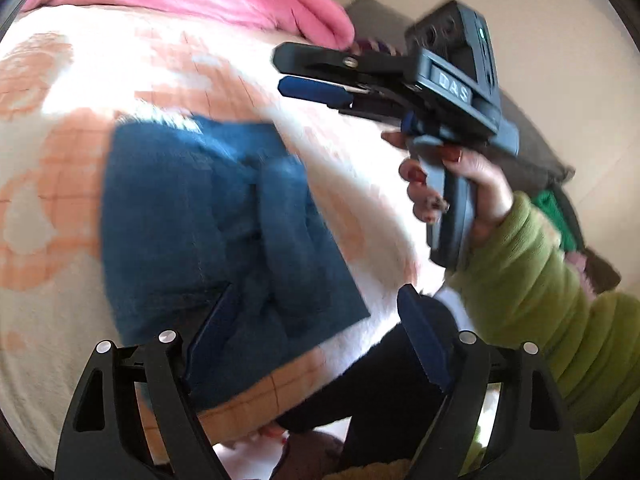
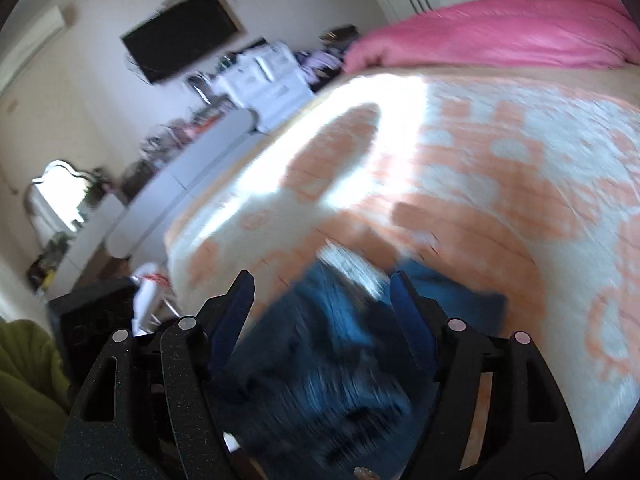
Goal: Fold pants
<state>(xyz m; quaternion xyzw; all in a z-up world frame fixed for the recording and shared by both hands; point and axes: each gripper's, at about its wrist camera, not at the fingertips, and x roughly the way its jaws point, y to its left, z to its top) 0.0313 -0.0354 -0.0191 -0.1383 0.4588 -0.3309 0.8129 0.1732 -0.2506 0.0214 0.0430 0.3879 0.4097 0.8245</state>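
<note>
Lying folded into a compact blue rectangle, the pants [image 1: 224, 232] sit on the peach-and-white bedspread [image 1: 60, 152] near the bed's edge. Your left gripper [image 1: 316, 344] hangs spread wide above them, holding nothing. Your right gripper [image 1: 308, 76] floats apart over the bed, fingers [image 2: 412, 320] parted and seemingly empty, though blur smears that view.
</note>
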